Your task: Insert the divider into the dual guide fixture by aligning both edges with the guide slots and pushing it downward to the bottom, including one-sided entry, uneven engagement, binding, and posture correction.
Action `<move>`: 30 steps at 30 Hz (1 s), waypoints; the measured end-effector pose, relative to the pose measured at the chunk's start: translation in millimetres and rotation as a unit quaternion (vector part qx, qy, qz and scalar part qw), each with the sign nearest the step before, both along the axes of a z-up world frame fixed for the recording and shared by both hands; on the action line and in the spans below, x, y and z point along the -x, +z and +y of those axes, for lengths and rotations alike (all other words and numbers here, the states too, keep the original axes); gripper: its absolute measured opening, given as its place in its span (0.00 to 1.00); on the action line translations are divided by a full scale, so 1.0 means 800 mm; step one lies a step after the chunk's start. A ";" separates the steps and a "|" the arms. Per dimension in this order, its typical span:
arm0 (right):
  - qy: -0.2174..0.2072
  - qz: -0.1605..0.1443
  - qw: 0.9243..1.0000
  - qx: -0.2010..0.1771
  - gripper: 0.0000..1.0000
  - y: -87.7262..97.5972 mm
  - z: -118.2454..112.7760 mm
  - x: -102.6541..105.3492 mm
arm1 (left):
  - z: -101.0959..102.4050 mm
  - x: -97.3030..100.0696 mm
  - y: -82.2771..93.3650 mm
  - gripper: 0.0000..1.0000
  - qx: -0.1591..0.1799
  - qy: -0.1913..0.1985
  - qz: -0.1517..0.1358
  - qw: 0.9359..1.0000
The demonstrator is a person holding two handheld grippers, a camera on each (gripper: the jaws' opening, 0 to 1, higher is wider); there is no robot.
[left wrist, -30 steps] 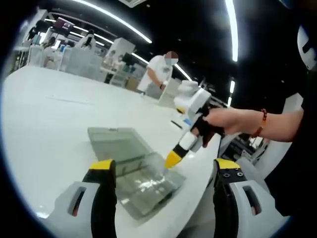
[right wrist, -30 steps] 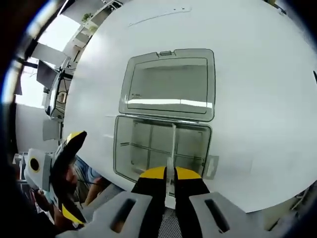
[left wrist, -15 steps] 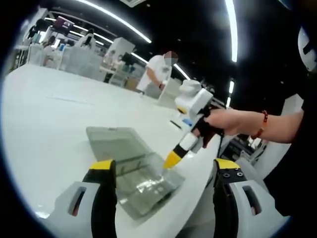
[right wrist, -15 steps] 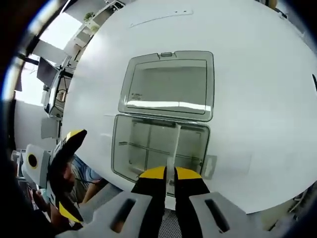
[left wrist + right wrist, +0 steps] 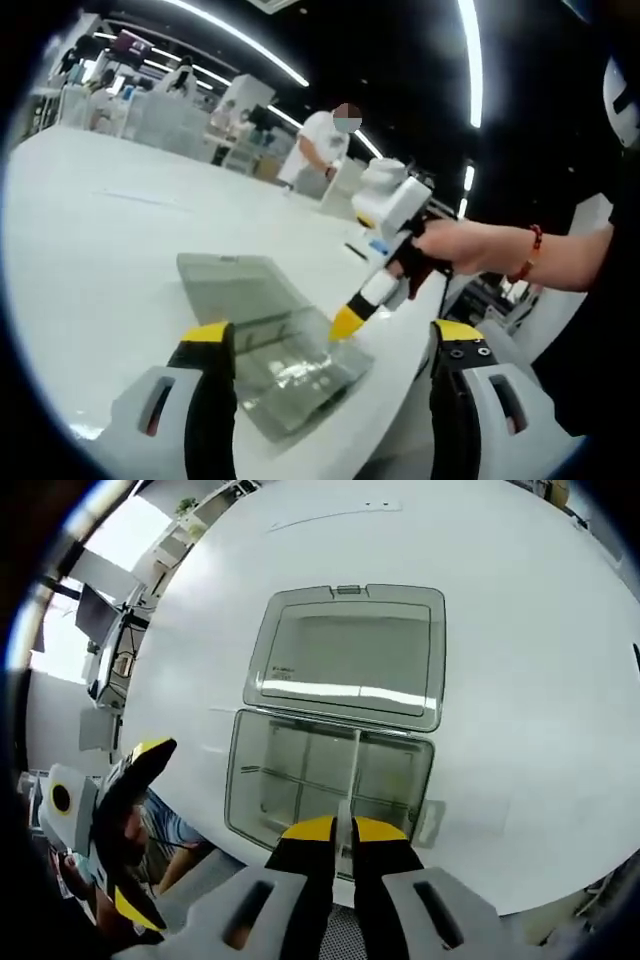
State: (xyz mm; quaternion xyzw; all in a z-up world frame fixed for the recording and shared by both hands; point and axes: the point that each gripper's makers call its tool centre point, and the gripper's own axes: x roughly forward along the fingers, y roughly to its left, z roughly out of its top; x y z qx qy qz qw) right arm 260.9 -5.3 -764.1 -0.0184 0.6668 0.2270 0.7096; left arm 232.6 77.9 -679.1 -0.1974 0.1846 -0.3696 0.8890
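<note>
A clear plastic box [image 5: 325, 780] lies open on the white table, its lid [image 5: 348, 655] folded flat beyond it. Thin clear partitions cross the inside. My right gripper [image 5: 342, 830] is shut on a clear divider [image 5: 350, 775] that stands upright in the box, running from the fingertips toward the hinge. In the left gripper view the same box [image 5: 290, 365] sits between my open left gripper's [image 5: 325, 335] yellow-tipped fingers [image 5: 208, 334]. There the right gripper [image 5: 350, 318] comes in from the right in a person's hand, tip down on the box's right edge.
The white table [image 5: 90, 240] spreads far to the left and back; its near edge curves just below the box [image 5: 500, 880]. A person in white [image 5: 322, 145] stands at a distant bench. The holder's forearm with a red bracelet [image 5: 530, 250] reaches in from the right.
Both views have drifted a little with the hands. The right gripper stays shut on the divider in the box, and the left gripper stays open.
</note>
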 end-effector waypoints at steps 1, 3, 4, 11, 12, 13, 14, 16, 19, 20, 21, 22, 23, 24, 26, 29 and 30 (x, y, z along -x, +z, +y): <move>0.000 0.000 1.000 0.001 0.00 0.001 0.000 0.000 | 0.001 0.000 0.000 0.78 0.001 0.001 0.000 1.000; 0.002 -0.004 1.000 0.003 0.00 0.001 -0.002 0.001 | 0.002 0.000 -0.001 0.78 0.002 0.002 0.002 1.000; 0.001 -0.005 1.000 0.004 0.00 0.001 -0.003 0.001 | 0.002 0.000 -0.002 0.78 0.001 0.002 0.004 1.000; 0.001 -0.009 1.000 0.002 0.00 0.000 -0.005 -0.001 | -0.002 0.000 0.001 0.78 0.004 0.000 0.002 1.000; 0.002 -0.009 1.000 0.001 0.00 0.001 -0.003 -0.001 | -0.002 -0.001 0.001 0.78 0.004 -0.001 0.002 1.000; 0.003 -0.009 1.000 0.002 0.00 0.001 -0.003 -0.001 | -0.003 -0.001 0.001 0.78 0.004 -0.001 0.002 1.000; 0.004 -0.010 1.000 0.003 0.00 0.000 -0.002 -0.002 | -0.003 -0.001 0.001 0.78 0.004 -0.002 0.001 1.000; 0.005 -0.011 1.000 0.006 0.00 -0.001 -0.003 -0.002 | -0.003 0.000 0.001 0.78 0.004 -0.003 0.002 1.000; 0.005 -0.010 1.000 0.005 0.00 -0.001 -0.004 -0.002 | -0.001 0.001 0.000 0.78 0.003 -0.001 0.003 1.000; 0.006 -0.011 1.000 0.006 0.00 -0.001 -0.004 -0.002 | 0.000 0.001 0.000 0.78 0.004 0.000 0.004 1.000; 0.007 -0.011 1.000 0.005 0.00 -0.002 -0.003 -0.002 | 0.000 0.001 -0.001 0.78 0.004 0.001 0.004 1.000; 0.006 -0.011 1.000 0.005 0.00 -0.002 -0.003 -0.002 | 0.001 0.001 -0.001 0.78 0.004 0.001 0.005 1.000; 0.006 -0.010 1.000 0.006 0.00 -0.003 -0.004 -0.003 | 0.001 0.002 -0.001 0.78 0.004 0.001 0.006 1.000; 0.007 -0.010 1.000 0.005 0.00 -0.004 -0.003 -0.003 | 0.001 0.002 -0.001 0.77 0.004 0.001 0.006 1.000; 0.012 -0.011 1.000 0.008 0.00 -0.004 -0.002 -0.003 | 0.000 0.002 -0.001 0.77 0.003 0.001 0.005 1.000; 0.013 -0.010 1.000 0.007 0.00 -0.006 0.000 -0.004 | 0.000 0.001 -0.001 0.77 0.003 0.000 0.005 1.000; 0.015 -0.011 1.000 0.007 0.01 -0.006 0.001 -0.004 | 0.000 0.001 -0.001 0.77 0.003 0.000 0.005 1.000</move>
